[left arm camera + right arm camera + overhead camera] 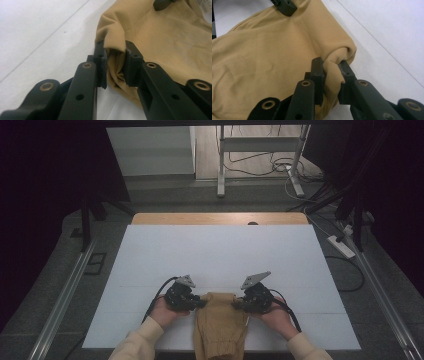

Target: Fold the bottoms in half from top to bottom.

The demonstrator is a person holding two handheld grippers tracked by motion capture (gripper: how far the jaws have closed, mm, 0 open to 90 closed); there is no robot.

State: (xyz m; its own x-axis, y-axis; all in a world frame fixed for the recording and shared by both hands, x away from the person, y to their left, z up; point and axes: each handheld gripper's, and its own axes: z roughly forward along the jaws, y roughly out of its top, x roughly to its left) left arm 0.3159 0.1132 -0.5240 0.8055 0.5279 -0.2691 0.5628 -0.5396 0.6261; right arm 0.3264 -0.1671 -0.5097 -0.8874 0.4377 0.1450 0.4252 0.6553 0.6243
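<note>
At the table's near edge, a tan garment [220,322] hangs partly over the white tabletop [220,252]. The left gripper [201,303] pinches its upper left corner; the right gripper [237,304] pinches its upper right corner, both jaws closed on bunched fabric.

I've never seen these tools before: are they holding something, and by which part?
Yes. The left gripper and right gripper each pinch a bunched top corner of the tan garment, one on each side.

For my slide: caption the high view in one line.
Two hand-held claws, left and right, pinch the corners of a tan cloth garment on a white table.
</note>
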